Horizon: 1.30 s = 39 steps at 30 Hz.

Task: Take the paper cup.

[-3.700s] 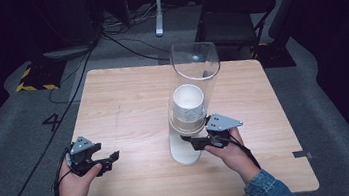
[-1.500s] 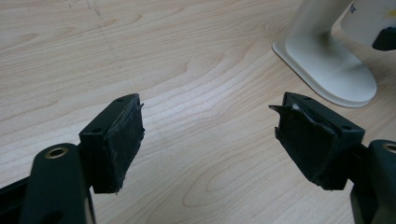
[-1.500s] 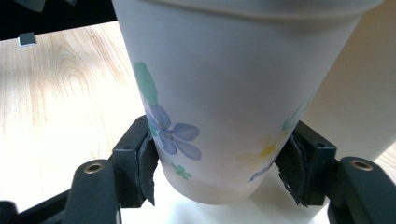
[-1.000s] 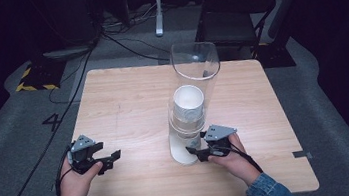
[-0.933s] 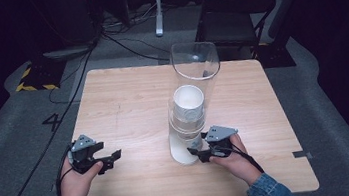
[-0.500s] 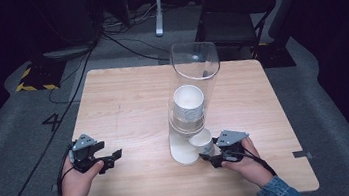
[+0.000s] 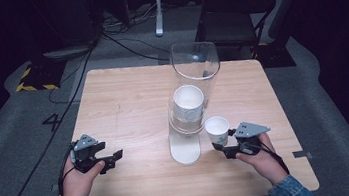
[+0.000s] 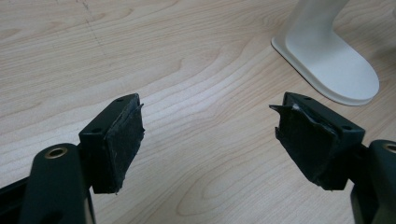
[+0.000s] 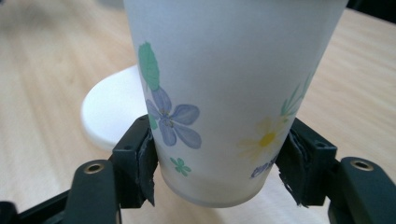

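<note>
Beside dispenser base [image 7: 185, 149], right tongs [image 7: 220, 147] gripping cup [image 7: 217, 129]

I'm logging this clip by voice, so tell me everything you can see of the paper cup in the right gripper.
The paper cup is white and looks like paper, printed with blue, yellow and green flowers and leaves. It stands upright, mouth up, empty as far as the high view shows. The right gripper clamps its lower wall, one black pad on each side. It sits just right of the white cup dispenser, apart from the stack; whether its bottom touches the table can't be told.
</note>
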### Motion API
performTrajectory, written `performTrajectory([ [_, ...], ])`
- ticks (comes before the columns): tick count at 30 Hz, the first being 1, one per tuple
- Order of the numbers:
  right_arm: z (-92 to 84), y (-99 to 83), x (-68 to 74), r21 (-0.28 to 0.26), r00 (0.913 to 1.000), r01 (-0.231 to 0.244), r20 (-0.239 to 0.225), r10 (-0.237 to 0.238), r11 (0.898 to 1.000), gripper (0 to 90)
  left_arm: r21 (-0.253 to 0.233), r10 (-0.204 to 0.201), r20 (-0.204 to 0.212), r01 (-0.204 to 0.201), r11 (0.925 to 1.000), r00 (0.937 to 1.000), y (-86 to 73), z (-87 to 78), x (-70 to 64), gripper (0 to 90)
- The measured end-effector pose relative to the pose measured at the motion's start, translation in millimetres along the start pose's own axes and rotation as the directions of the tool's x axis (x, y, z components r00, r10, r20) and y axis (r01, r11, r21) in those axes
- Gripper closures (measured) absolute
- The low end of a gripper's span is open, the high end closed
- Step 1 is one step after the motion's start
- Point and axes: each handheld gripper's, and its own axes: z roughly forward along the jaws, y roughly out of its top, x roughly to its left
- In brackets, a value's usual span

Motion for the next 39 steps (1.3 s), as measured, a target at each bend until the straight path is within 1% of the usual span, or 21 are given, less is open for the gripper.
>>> performTrajectory([
  [1, -2.0, 1.7, -6.9, -0.019, 0.9992, -0.022, 0.032, 0.023, 1.000, 36.2, 0.004, -0.001, -0.001, 0.001, 1.0000, 1.0000, -0.5, -0.1, 0.5, 22.6],
  [2, -2.0, 1.7, -6.9, -0.019, 0.9992, -0.022, 0.032, 0.023, 1.000, 36.2, 0.004, -0.001, -0.001, 0.001, 1.0000, 1.0000, -0.5, -0.1, 0.5, 22.6],
  [3, -2.8, 2.3, -10.9, -0.030, 0.9979, -0.034, 0.055, 0.036, 0.999, 36.1, 0.002, -0.004, -0.002, 0.004, 1.0000, 1.0000, -0.9, -0.1, 0.6, 22.6],
  [6, -3.8, 2.9, -23.4, -0.061, 0.9893, -0.075, 0.121, 0.082, 0.995, 35.9, 0.004, -0.005, -0.005, 0.005, 1.0000, 1.0000, -1.7, -0.3, 0.9, 22.6],
  [7, -3.6, 2.4, -29.0, -0.072, 0.9839, -0.086, 0.151, 0.096, 0.994, 35.9, 0.004, -0.005, -0.007, 0.005, 1.0000, 1.0000, -1.8, -0.4, 0.9, 22.6],
  [8, -3.0, 0.9, -37.4, -0.076, 0.9738, -0.109, 0.192, 0.122, 0.991, 35.7, 0.003, -0.007, -0.008, 0.007, 1.0000, 0.9999, -2.0, -0.5, 0.7, 22.6],
  [13, -0.9, -6.4, -55.1, -0.074, 0.9493, -0.161, 0.262, 0.175, 0.984, 35.5, 0.007, -0.007, -0.010, 0.008, 0.9999, 0.9999, -3.2, 0.1, 0.9, 22.6],
  [14, -0.1, -8.5, -58.8, -0.066, 0.9412, -0.179, 0.279, 0.190, 0.982, 35.4, 0.008, -0.007, -0.011, 0.007, 0.9999, 0.9999, -3.3, 0.3, 1.0, 22.6],
  [15, 0.6, -9.9, -60.8, -0.063, 0.9368, -0.191, 0.286, 0.202, 0.979, 35.3, 0.008, -0.007, -0.011, 0.007, 0.9999, 0.9999, -3.3, 0.3, 1.0, 22.6],
  [16, 0.6, -9.9, -60.8, -0.063, 0.9368, -0.191, 0.286, 0.202, 0.979, 35.3, 0.013, -0.007, -0.010, 0.007, 0.9999, 0.9999, -3.5, 0.5, 1.1, 22.6],
  [17, 1.6, -12.3, -64.1, -0.059, 0.9263, -0.211, 0.306, 0.219, 0.976, 35.1, 0.013, -0.006, -0.011, 0.007, 0.9999, 0.9999, -3.5, 0.7, 1.2, 22.6],
  [18, 3.4, -16.5, -69.2, -0.062, 0.9075, -0.248, 0.334, 0.254, 0.967, 35.0, 0.011, -0.007, -0.012, 0.008, 0.9999, 0.9999, -3.7, 1.1, 1.1, 22.6],
  [19, 4.1, -17.8, -70.5, -0.056, 0.9018, -0.258, 0.344, 0.261, 0.965, 34.9, 0.012, -0.008, -0.012, 0.008, 0.9999, 0.9999, -3.8, 1.2, 1.0, 22.6],
  [20, 4.1, -17.8, -70.5, -0.056, 0.9018, -0.258, 0.344, 0.261, 0.965, 34.9, 0.011, -0.007, -0.012, 0.007, 0.9999, 0.9999, -3.8, 1.3, 1.0, 22.6],
  [22, 6.5, -21.4, -74.1, -0.045, 0.8899, -0.267, 0.372, 0.264, 0.963, 34.8, 0.013, -0.008, -0.009, 0.008, 0.9999, 0.9999, -3.5, 0.8, 1.0, 22.6],
  [23, 7.7, -22.7, -75.2, -0.044, 0.8863, -0.275, 0.376, 0.270, 0.961, 34.8, 0.012, -0.008, -0.010, 0.008, 0.9999, 0.9999, -3.5, 0.7, 1.0, 22.6],
  [25, 9.3, -24.5, -76.6, -0.031, 0.8830, -0.277, 0.386, 0.268, 0.960, 34.8, 0.011, -0.007, -0.010, 0.007, 0.9999, 0.9999, -3.4, 0.5, 1.0, 22.6],
  [27, 11.1, -26.2, -77.6, -0.019, 0.8794, -0.291, 0.389, 0.275, 0.957, 34.8, 0.011, -0.007, -0.010, 0.007, 0.9999, 0.9999, -3.4, 0.4, 0.9, 22.6],
  [31, 13.6, -28.1, -77.7, 0.008, 0.8791, -0.304, 0.388, 0.277, 0.953, 34.7, 0.013, -0.010, -0.007, 0.010, 0.9999, 0.9999, -3.6, 0.4, 0.7, 22.6],
  [35, 15.6, -29.9, -77.3, 0.033, 0.8834, -0.310, 0.379, 0.275, 0.950, 34.5, 0.008, -0.008, -0.012, 0.008, 0.9999, 0.9999, -3.5, 0.3, 0.9, 22.6],
  [39, 16.3, -30.4, -76.8, 0.040, 0.8834, -0.314, 0.378, 0.277, 0.949, 34.3, 0.011, -0.009, -0.008, 0.009, 0.9999, 0.9999, -3.4, 0.5, 0.6, 22.6],
])
